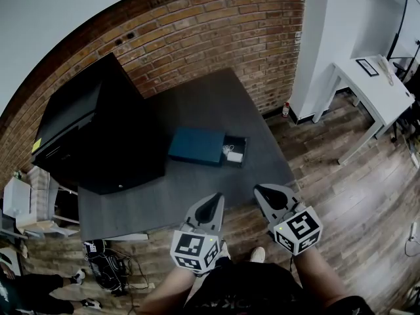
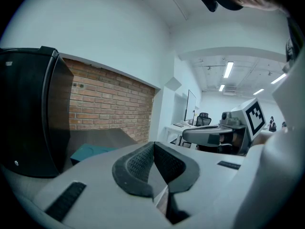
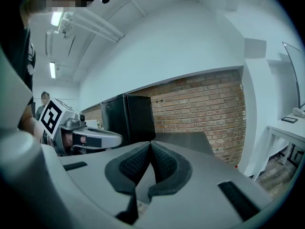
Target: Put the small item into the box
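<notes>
A teal box point(image 1: 196, 146) lies on the dark grey table point(image 1: 210, 104), its drawer point(image 1: 235, 151) pulled out to the right with a small white item point(image 1: 233, 155) inside. Both grippers hover side by side at the table's near edge, well short of the box. My left gripper point(image 1: 216, 201) is shut with nothing between its pads, and the right gripper point(image 1: 261, 191) is shut and empty too. In the left gripper view the jaws point(image 2: 153, 146) meet, with the teal box point(image 2: 88, 151) beyond at left. In the right gripper view the jaws point(image 3: 150, 146) also meet.
A large black cabinet-like appliance point(image 1: 92, 133) stands on the table's left part against the brick wall point(image 1: 216, 31). A white desk point(image 1: 374, 90) is at the right over wooden floor. Cables and clutter point(image 1: 98, 261) lie on the floor at lower left.
</notes>
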Demonstrator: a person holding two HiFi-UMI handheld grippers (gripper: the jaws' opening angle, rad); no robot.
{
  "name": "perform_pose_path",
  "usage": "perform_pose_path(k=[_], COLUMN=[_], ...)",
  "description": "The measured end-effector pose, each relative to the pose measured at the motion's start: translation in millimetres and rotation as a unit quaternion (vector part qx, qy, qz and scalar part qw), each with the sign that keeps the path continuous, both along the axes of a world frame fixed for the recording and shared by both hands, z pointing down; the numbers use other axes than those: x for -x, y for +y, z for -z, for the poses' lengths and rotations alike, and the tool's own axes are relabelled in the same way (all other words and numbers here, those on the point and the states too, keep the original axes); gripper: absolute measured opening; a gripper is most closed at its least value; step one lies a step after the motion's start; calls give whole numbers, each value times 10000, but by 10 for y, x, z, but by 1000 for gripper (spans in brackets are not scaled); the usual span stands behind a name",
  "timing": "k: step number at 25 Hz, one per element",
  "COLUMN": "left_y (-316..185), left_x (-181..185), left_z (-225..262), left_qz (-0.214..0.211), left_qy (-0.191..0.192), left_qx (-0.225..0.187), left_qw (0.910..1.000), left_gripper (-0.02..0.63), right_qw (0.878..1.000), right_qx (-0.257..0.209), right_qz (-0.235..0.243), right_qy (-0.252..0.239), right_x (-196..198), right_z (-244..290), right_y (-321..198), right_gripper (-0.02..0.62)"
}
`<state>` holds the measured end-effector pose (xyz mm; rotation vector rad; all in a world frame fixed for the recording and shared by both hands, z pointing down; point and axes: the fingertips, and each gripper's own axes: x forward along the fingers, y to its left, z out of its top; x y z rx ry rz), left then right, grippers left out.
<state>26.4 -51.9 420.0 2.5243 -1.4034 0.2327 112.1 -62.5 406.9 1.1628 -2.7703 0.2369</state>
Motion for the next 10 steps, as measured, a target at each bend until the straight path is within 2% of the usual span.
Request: perform_pose_path(k=[10], left_y=[13], left_x=[-10], left_z=[11], left_qz=[22], left_qy=[-24], left_qx=[-22], left_qw=[10000], left_gripper=[34], right_qw=[10000], right_qx=[-6], right_qz=[14], right_qy=[-16], right_x=[-6], right_z=[24], right_y=[3], right_gripper=[18])
